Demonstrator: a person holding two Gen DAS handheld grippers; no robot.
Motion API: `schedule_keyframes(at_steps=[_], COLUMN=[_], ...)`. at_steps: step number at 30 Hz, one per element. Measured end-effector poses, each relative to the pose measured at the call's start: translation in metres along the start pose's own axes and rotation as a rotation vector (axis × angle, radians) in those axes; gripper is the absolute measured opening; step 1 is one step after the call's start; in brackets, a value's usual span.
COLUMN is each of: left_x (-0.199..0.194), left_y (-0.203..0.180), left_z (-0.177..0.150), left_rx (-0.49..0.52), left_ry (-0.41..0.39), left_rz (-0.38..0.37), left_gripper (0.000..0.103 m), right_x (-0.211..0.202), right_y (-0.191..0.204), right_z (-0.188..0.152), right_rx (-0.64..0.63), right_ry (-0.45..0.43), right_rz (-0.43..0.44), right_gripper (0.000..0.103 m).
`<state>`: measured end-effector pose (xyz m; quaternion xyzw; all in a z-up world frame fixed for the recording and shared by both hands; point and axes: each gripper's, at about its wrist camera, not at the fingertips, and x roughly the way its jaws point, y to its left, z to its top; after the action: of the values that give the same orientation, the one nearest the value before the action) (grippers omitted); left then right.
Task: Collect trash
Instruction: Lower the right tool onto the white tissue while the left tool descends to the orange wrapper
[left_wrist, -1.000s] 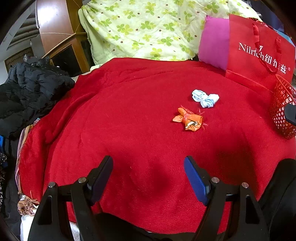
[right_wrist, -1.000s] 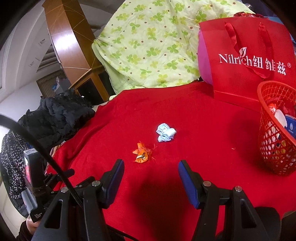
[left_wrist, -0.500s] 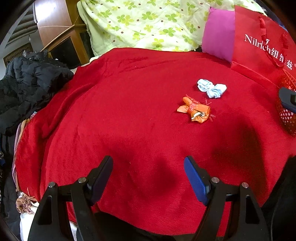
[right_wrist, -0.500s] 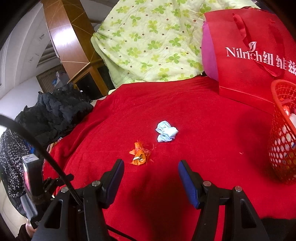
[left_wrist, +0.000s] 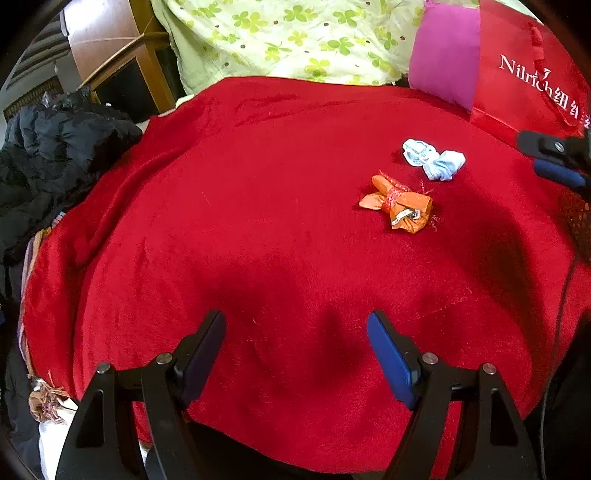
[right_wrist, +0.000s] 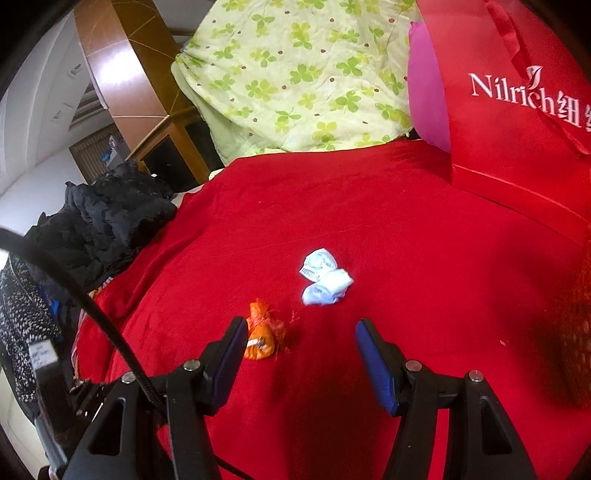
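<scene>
Nearest us, our right gripper (right_wrist: 299, 328) hangs with jaws wide and empty, the orange wrapper (right_wrist: 263, 336) just beside its left jaw. Just beyond the wrapper lies the pale blue wad (right_wrist: 325, 277). Our left gripper (left_wrist: 295, 325) gapes empty over the red blanket (left_wrist: 236, 221).

frames (left_wrist: 122, 417): black, triangular cut-outs, silver screws
finger pads (right_wrist: 376, 363): blue, flat
cable (right_wrist: 92, 314): black, braided
</scene>
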<state>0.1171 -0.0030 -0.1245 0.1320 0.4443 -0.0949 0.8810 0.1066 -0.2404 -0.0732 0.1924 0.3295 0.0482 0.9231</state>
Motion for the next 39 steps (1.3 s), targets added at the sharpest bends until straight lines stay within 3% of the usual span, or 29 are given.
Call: schedule_keyframes(at_steps=[6,12,16,25,33,39], left_x=[0.009,0.013,0.018,0.030,0.042,0.060], left_y=[-0.003,-0.003,-0.008,-0.022,-0.038,-0.050], left_z=[0.007,0.029,0.041,0.058,0.073,0.084], left_rx=[-0.009,-0.047,-0.058,-0.070,-0.077,-0.122], left_ry=[0.021,0.009,0.009,0.019,0.030,0.066], left_rz=[-0.020,-0.075,-0.096,-0.142,-0.212,-0.271], left_gripper=[0.079,0.079,0.079,0.079,0.079,0.079], right_x=[0.035,0.075,0.098,0.130,0.133,0.118], right_y=[-0.018,-0.030,-0.038,-0.046,-0.042,-0.045], right_z=[0.019,0.033,0.036,0.038,0.036,0.040], right_rx=[0.027,0.059,0.087,0.130,0.107,0.097], right_ry=[-0.008,0.062,0.113,0.212,0.229,0.183], right_rz=[0.003,0.054,0.074,0.096,0.098,0.103], right_gripper=[0.065,0.062,0.047,0.045,0.027,0.027])
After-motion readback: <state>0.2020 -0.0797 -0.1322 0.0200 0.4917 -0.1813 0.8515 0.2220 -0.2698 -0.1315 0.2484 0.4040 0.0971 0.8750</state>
